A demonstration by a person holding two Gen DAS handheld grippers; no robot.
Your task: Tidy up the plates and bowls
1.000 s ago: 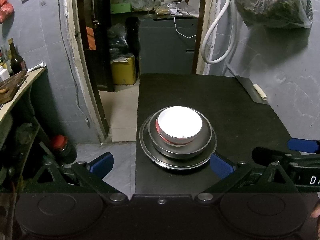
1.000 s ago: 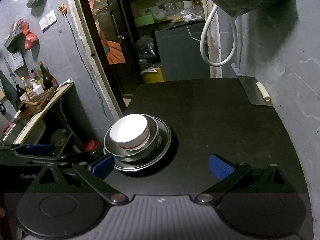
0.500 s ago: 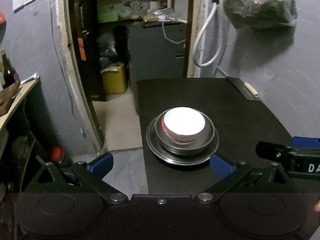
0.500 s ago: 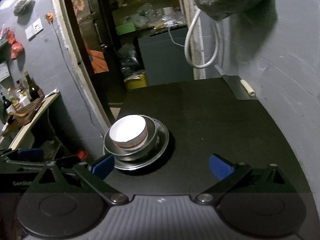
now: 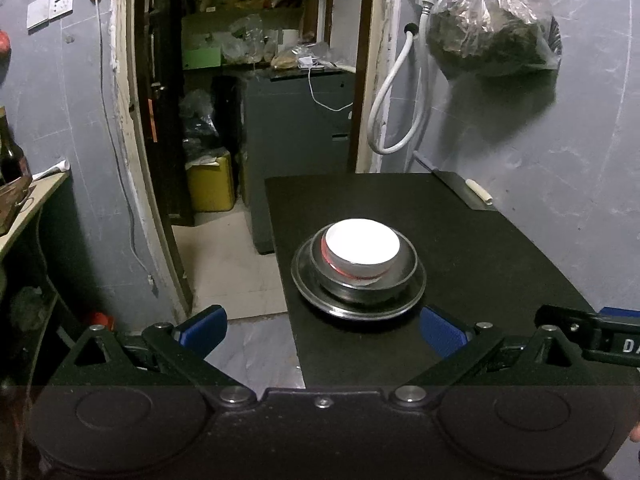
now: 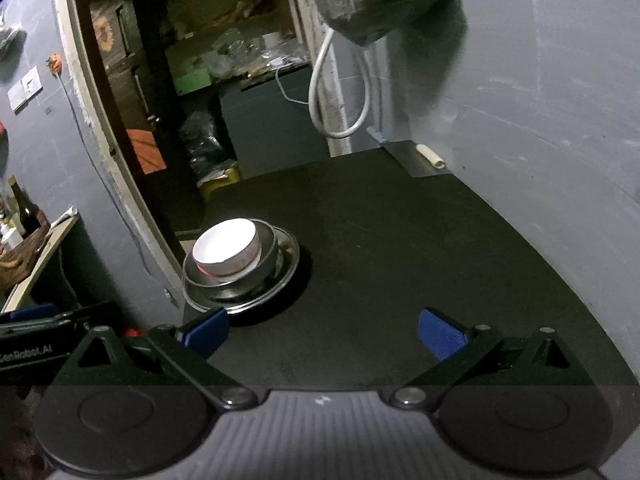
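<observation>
A white bowl (image 5: 362,246) with a red band sits inside a steel bowl (image 5: 404,270), which rests on a steel plate (image 5: 304,280) near the left edge of the black table (image 5: 480,248). My left gripper (image 5: 322,330) hangs open in front of the stack, holding nothing. In the right wrist view the same stack of white bowl (image 6: 226,246), steel bowl (image 6: 266,264) and steel plate (image 6: 290,262) lies ahead to the left. My right gripper (image 6: 322,330) is open and empty above the table's near part. The right gripper's body shows at the right edge of the left wrist view.
A flat metal sheet (image 5: 460,190) with a pale roll (image 5: 478,192) lies at the table's far right corner. A white hose (image 5: 394,100) and a hanging bag (image 5: 494,26) are on the grey wall. An open doorway (image 5: 248,120) is at the left, a wooden shelf (image 5: 24,208) further left.
Both grippers have drawn back and risen from the stack, so it looks smaller and farther. The right wrist view has tilted. The stack has not moved.
</observation>
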